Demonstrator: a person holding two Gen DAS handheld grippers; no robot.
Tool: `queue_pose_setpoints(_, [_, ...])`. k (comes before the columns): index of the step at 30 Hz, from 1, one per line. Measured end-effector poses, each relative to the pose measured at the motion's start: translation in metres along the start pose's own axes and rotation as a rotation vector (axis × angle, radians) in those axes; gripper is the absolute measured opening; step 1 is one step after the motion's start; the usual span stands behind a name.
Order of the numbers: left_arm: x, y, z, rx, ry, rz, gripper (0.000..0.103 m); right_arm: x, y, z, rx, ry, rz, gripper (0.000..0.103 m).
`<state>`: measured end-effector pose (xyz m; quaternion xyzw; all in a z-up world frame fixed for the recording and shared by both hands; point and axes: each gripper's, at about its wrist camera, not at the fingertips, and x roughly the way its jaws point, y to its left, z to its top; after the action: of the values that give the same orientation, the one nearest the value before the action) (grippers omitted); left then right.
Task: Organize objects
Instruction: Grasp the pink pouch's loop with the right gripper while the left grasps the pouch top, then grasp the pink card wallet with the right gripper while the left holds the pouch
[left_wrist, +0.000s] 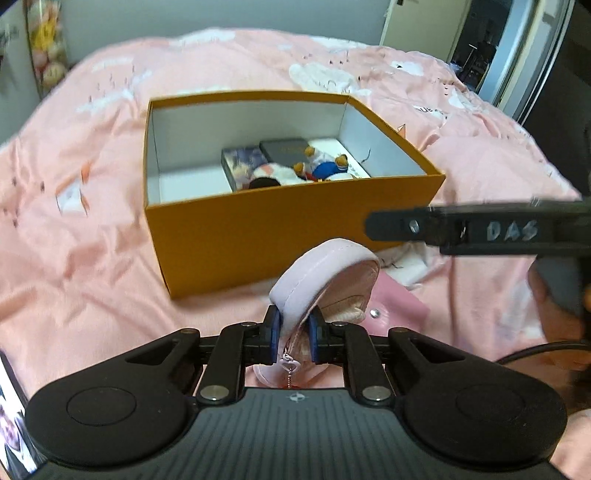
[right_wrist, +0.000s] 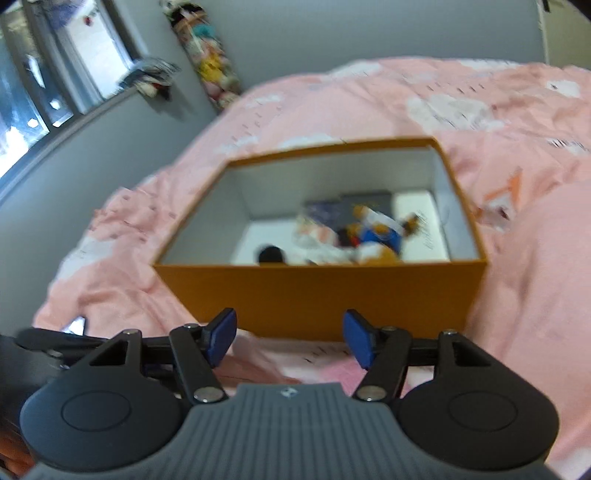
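1. Pale pink, soft stitched leather is what I have in my left gripper (left_wrist: 293, 334): its blue pads are clamped on the edge of a small zip pouch (left_wrist: 325, 280) with a little chain pull hanging from the zipper.
2. That pouch hangs just in front of the near wall of the orange cardboard box (left_wrist: 258, 236), which sits open on the pink printed bedspread (left_wrist: 74, 236).
3. I judge the step in hand to be carrying the pouch to the box; next I would need to lift it over the near rim and let go above a free patch of floor.
4. My right gripper (right_wrist: 289, 341) stands with its blue pads apart and nothing between them, aimed at the same box.
5. Inside the box, toward the right half, lie a dark flat case (left_wrist: 284, 149), a printed card packet (left_wrist: 243, 164) and some small plush toys (left_wrist: 325, 168) in white, blue and orange; a round black thing is partly hidden behind the near wall.
6. The left part of the white floor looks bare, so the pouch could fit there.
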<state>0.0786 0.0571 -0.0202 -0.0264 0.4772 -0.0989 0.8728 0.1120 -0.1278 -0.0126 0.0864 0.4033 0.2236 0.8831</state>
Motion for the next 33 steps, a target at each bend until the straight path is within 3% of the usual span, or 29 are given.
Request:
queue_pose_setpoints(5, [0.019, 0.014, 0.001, -0.084, 0.074, 0.021, 0.019, 0.025, -0.024, -0.007, 0.016, 0.124, -0.092, 0.055])
queue_pose_setpoints(11, [0.036, 0.028, -0.007, -0.148, -0.002, 0.049, 0.025, 0.055, -0.046, -0.020, 0.014, 0.243, -0.125, 0.055])
queue_pose_setpoints(13, [0.038, 0.032, -0.008, -0.167, -0.027, 0.051, 0.028, 0.062, -0.054, -0.022, 0.036, 0.271, -0.117, 0.055])
queue_pose_setpoints(18, [0.031, 0.039, -0.011, -0.214, -0.042, 0.005, 0.055, 0.077, -0.070, -0.026, 0.085, 0.335, -0.064, 0.056])
queue_pose_setpoints(23, [0.028, 0.042, -0.016, -0.263, -0.025, -0.048, 0.057, 0.086, -0.080, -0.028, 0.107, 0.357, -0.026, 0.058])
queue_pose_setpoints(28, [0.019, 0.037, -0.017, -0.263, -0.083, -0.089, 0.062, 0.096, -0.097, -0.036, 0.196, 0.378, 0.039, 0.062])
queue_pose_setpoints(31, [0.028, 0.040, -0.016, -0.276, -0.043, -0.049, 0.064, 0.094, -0.098, -0.038, 0.211, 0.378, 0.052, 0.060])
queue_pose_setpoints(33, [0.039, 0.043, -0.017, -0.291, 0.004, -0.018, 0.062, 0.091, -0.097, -0.038, 0.206, 0.376, 0.046, 0.052])
